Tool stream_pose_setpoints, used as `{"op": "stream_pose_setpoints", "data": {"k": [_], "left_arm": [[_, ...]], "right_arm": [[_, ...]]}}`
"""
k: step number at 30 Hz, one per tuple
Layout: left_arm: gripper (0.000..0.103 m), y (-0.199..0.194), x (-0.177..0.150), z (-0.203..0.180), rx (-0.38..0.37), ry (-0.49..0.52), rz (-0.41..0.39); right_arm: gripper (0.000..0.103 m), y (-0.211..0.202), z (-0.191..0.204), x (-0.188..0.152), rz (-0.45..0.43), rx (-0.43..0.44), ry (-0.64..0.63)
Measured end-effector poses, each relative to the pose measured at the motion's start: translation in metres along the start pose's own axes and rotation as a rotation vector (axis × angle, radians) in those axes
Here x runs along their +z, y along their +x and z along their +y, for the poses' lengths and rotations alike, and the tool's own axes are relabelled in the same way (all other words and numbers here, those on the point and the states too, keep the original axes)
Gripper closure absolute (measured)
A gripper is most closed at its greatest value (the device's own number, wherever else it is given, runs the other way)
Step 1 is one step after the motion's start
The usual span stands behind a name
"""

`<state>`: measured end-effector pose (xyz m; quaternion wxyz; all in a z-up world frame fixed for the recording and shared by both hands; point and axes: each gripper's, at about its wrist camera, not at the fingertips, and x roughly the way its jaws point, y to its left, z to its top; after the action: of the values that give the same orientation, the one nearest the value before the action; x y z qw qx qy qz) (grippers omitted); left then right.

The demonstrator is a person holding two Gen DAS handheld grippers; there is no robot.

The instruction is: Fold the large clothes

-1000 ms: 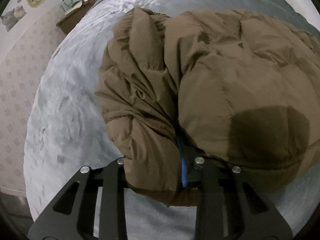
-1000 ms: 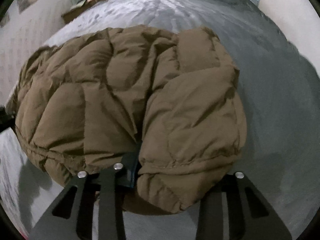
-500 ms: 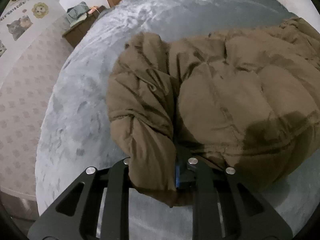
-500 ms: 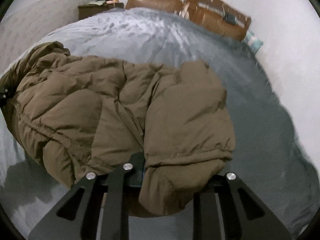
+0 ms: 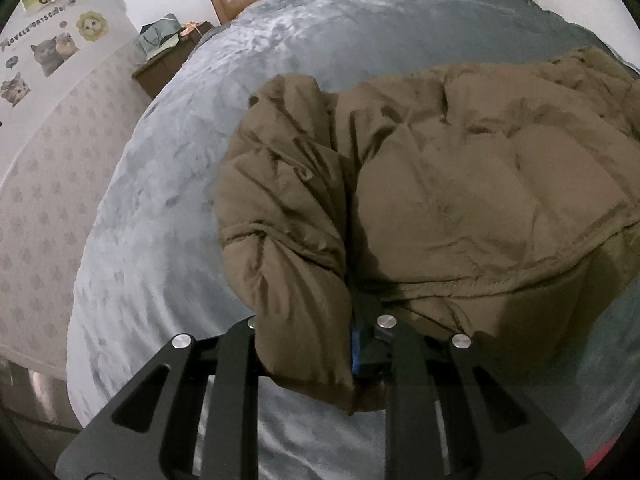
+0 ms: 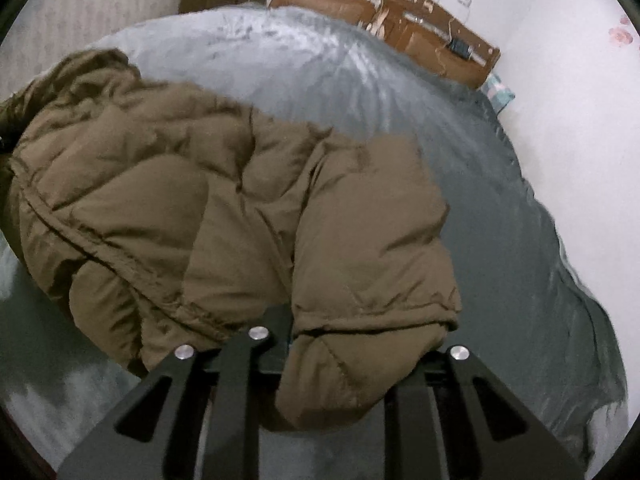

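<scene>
A brown puffer jacket [image 5: 460, 200] lies bunched on a grey-blue bed cover [image 5: 160, 240]. My left gripper [image 5: 320, 340] is shut on a thick roll of the jacket's left near edge, which hangs lifted above the cover; a blue pad shows beside the cloth. In the right wrist view the same jacket [image 6: 200, 208] spreads to the left, over the bed cover [image 6: 400, 80]. There my right gripper [image 6: 328, 360] is shut on the jacket's right near corner, a padded fold draped over the fingers. The pads themselves are hidden by the cloth.
A brown headboard [image 6: 380, 4] runs along the far end of the bed. A dark nightstand [image 5: 160, 68] with clutter stands at the far left corner. A patterned wall with cat stickers [image 5: 48, 48] lies left; a white wall [image 6: 560, 100] borders the right.
Both grippers have risen and pulled back with the jacket's near edge in them. The jacket looks smaller and farther off, and more of the bed and headboard shows.
</scene>
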<state>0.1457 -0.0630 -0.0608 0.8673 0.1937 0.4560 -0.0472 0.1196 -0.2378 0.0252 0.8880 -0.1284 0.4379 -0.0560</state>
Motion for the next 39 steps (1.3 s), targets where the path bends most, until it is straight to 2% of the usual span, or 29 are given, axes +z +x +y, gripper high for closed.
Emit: {"op": "stream_pose_setpoints", "data": {"k": [4,8,11,16,18,26,27,29,30,31,36,39], "left_arm": [[0.076,0.001,-0.012,0.006,-0.045,-0.063,0.01],[0.073,0.003,-0.023,0.027,-0.085,-0.1,0.018],[0.071,0.01,-0.025,0.037,-0.082,-0.108,0.024],[0.07,-0.005,-0.036,0.029,-0.088,-0.124,0.031],[0.069,0.0,-0.034,0.065,-0.092,-0.129,0.033],[0.067,0.008,-0.03,0.069,-0.087,-0.124,0.034],[0.062,0.011,-0.029,0.068,-0.082,-0.125,0.037],[0.043,0.008,-0.03,0.072,-0.05,-0.13,0.044],[0.023,0.006,-0.029,0.074,-0.004,-0.129,0.032],[0.019,0.004,-0.029,0.076,0.017,-0.126,0.014],[0.02,0.002,-0.027,0.084,0.024,-0.124,0.003],[0.025,0.005,-0.027,0.089,0.026,-0.133,0.013]], "right_arm": [[0.08,0.007,0.003,-0.005,0.016,0.002,0.02],[0.078,0.007,0.001,-0.008,0.018,0.019,0.05],[0.077,0.008,-0.001,-0.01,0.019,0.018,0.063],[0.076,0.009,0.001,-0.014,0.021,0.021,0.072],[0.076,0.01,0.0,-0.012,0.021,0.021,0.072],[0.072,0.015,0.0,-0.016,0.036,0.031,0.088],[0.07,0.015,-0.001,-0.017,0.041,0.032,0.089],[0.065,0.018,-0.003,-0.017,0.054,0.033,0.099],[0.062,0.019,-0.004,-0.018,0.062,0.039,0.11],[0.059,0.019,-0.007,-0.018,0.068,0.047,0.124],[0.051,0.021,-0.026,-0.025,0.099,0.128,0.264],[0.046,0.021,-0.036,-0.03,0.116,0.168,0.332]]}}
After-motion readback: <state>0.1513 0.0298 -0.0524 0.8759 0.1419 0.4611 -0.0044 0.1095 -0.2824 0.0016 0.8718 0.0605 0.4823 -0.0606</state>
